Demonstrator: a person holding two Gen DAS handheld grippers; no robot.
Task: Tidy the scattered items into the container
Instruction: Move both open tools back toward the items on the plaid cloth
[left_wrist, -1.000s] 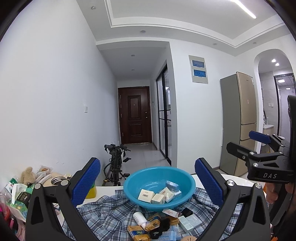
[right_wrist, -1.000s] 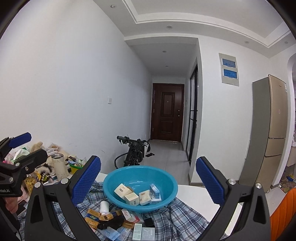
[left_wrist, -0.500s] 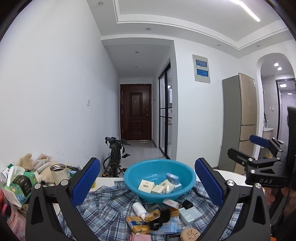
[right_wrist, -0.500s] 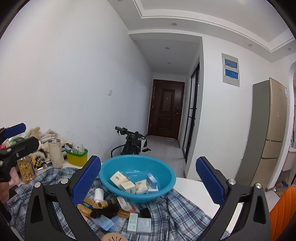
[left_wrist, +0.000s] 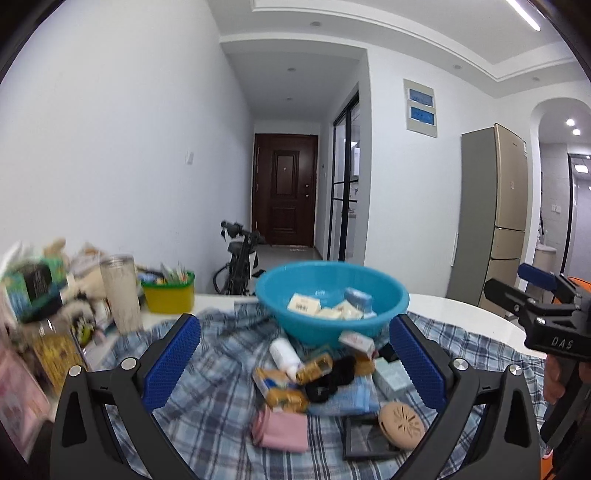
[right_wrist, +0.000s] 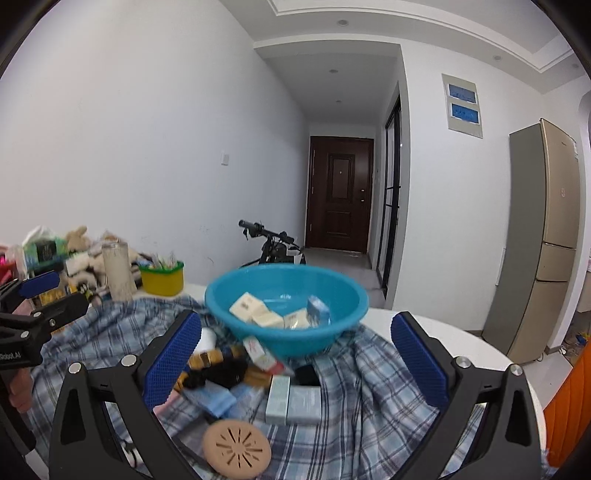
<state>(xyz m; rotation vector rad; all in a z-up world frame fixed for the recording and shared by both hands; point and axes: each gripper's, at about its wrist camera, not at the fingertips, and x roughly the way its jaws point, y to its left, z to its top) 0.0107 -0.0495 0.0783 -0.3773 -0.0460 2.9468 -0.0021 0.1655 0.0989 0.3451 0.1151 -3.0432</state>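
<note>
So there's a white round table (right_wrist: 461, 343) draped with a blue plaid cloth (left_wrist: 221, 369). A blue plastic basin (left_wrist: 332, 295) sits on the cloth, a few small boxes (right_wrist: 247, 306) already inside. At the basin's 6 o'clock lies the loose pile: a white bottle (left_wrist: 284, 354), gold packets (left_wrist: 284, 395), a folded pink cloth (left_wrist: 284, 432), a tan round vented disc (right_wrist: 236, 446). The left gripper (left_wrist: 295, 365) and right gripper (right_wrist: 295, 365) both hang spread wide over the pile, gripping nothing.
</note>
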